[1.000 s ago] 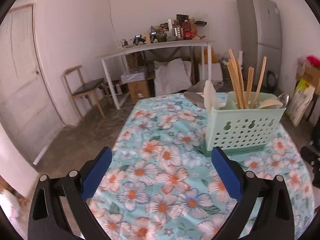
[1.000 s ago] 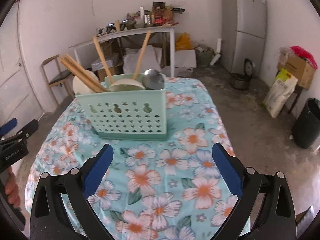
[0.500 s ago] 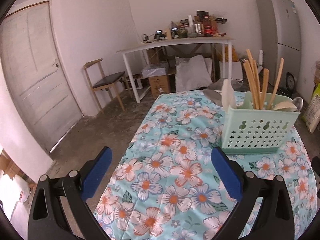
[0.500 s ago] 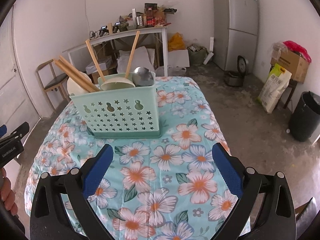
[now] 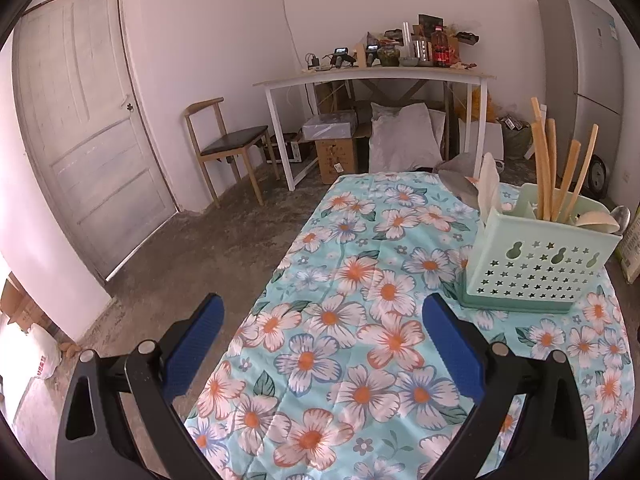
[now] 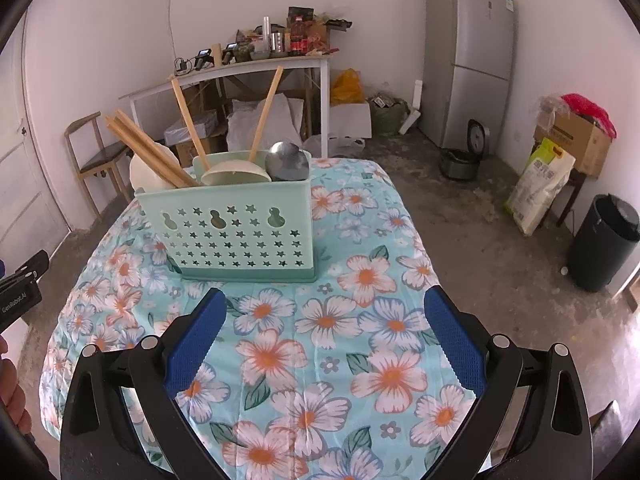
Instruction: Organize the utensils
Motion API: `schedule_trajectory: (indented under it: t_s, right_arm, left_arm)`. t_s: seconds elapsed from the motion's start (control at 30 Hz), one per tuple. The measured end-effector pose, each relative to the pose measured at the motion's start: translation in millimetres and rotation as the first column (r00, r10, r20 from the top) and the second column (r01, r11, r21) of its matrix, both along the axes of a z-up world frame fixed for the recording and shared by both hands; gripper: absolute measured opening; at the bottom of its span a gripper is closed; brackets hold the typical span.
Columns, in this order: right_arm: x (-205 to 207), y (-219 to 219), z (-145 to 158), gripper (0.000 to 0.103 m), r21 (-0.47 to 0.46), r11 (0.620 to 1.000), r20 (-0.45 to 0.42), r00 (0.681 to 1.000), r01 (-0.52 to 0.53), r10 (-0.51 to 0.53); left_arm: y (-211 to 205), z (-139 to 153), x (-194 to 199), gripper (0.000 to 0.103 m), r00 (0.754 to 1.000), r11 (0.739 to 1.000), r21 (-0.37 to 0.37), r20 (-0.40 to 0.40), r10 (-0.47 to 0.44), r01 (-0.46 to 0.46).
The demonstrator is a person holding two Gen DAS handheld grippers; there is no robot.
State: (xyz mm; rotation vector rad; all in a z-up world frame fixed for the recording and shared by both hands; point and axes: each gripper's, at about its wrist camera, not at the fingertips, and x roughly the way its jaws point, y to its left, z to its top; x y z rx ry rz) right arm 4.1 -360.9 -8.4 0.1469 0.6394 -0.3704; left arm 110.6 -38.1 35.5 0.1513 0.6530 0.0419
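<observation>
A mint-green perforated utensil holder (image 5: pixel 540 264) (image 6: pixel 240 236) stands on the floral tablecloth (image 5: pixel 352 320) (image 6: pixel 320 340). Wooden chopsticks (image 5: pixel 544 168) (image 6: pixel 148 148), pale spoons (image 6: pixel 234 170) and a metal ladle (image 6: pixel 287 162) stick out of it. A white spoon (image 5: pixel 489 184) leans at its left end. My left gripper (image 5: pixel 322 344) hovers open and empty over the table's left edge, short of the holder. My right gripper (image 6: pixel 324 336) is open and empty above the cloth, just in front of the holder.
A wooden chair (image 5: pixel 228 148), a white cluttered desk (image 5: pixel 376 76) and a grey fridge (image 6: pixel 468 52) line the far wall. A black bin (image 6: pixel 604 252) and a sack (image 6: pixel 540 184) stand on the floor at right. The left gripper's body (image 6: pixel 20 292) and a hand show at far left.
Both grippers have drawn back and away from the holder. The left view has swung left, bringing the door and more floor into sight. The holder has not moved.
</observation>
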Motion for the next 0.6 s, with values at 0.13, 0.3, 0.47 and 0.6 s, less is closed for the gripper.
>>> schedule_trajectory:
  t_s: [0.13, 0.3, 0.47, 0.6]
  right_arm:
    - [1.3, 1.4, 1.3, 0.095, 0.005, 1.0, -0.002, 1.0, 0.006, -0.006]
    - [2.7, 4.1, 1.7, 0.095, -0.001, 1.0, -0.003, 1.0, 0.003, -0.003]
    - [2.5, 3.7, 4.8, 0.095, -0.012, 1.0, 0.003, 1.0, 0.014, -0.014]
    - [-0.6, 1.5, 4.1, 0.095, -0.009, 1.0, 0.002, 1.0, 0.027, -0.027]
  left_arm:
    - [4.4, -1.3, 1.3, 0.097, 1.0, 1.0, -0.009, -0.004, 0.002, -0.002]
    - [5.4, -2.0, 2.0, 0.097, 1.0, 1.0, -0.005, -0.005, 0.001, -0.001]
    - [6.4, -3.3, 0.8, 0.097, 1.0, 1.0, -0.007, -0.006, 0.016, -0.016]
    - [11.4, -8.4, 2.1, 0.097, 0.999, 1.0, -0.004, -0.027, 0.022, -0.022]
